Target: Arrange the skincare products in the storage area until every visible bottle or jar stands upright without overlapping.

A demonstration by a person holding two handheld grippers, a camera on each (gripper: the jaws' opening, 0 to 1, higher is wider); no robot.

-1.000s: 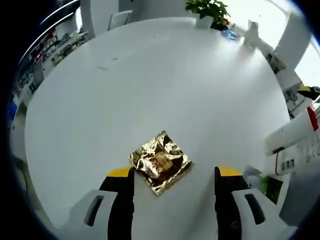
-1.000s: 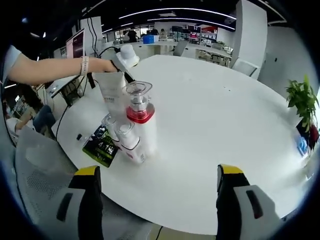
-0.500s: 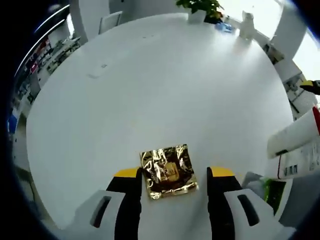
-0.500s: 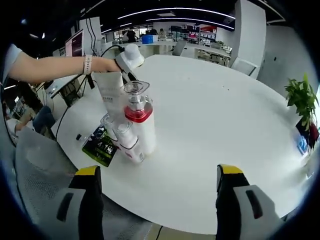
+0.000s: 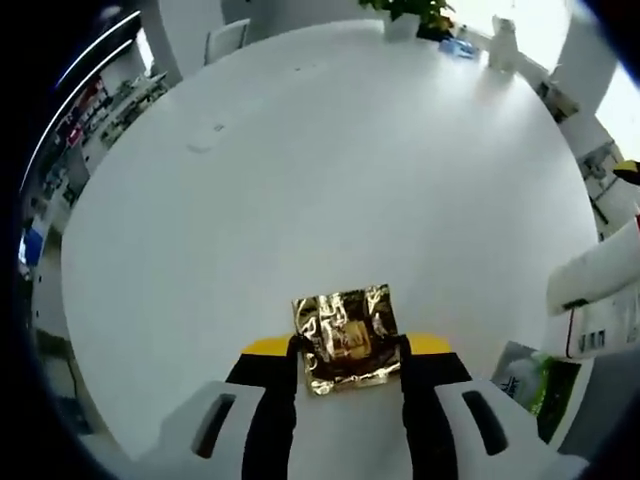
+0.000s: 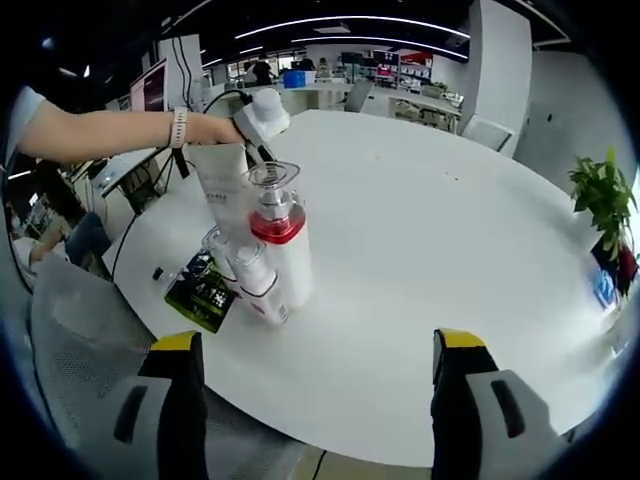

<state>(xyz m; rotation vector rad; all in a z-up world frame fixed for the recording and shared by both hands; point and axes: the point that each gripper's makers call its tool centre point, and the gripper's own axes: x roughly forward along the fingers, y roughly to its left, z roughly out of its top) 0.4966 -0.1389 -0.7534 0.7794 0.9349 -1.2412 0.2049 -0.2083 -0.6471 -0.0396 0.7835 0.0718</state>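
Left gripper [image 5: 347, 350] pinching crinkled gold foil sachet [image 5: 346, 336] lying flat on white round table [image 5: 330, 170], jaws touching both its edges. Right gripper [image 6: 318, 350] hanging above table edge, jaws wide apart, gripping nothing. Red-collared white bottle [image 6: 281, 242] standing upright near table edge, small bottles [image 6: 250, 272] leaning against it, dark green packet [image 6: 204, 290] lying beside

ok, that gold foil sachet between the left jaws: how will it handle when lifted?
The gold foil sachet is flat and crinkled, so probably light and floppy, apt to sag. Its glossy film may slip. The left gripper has jaws at its side edges, so it could buckle rather than hold firm.
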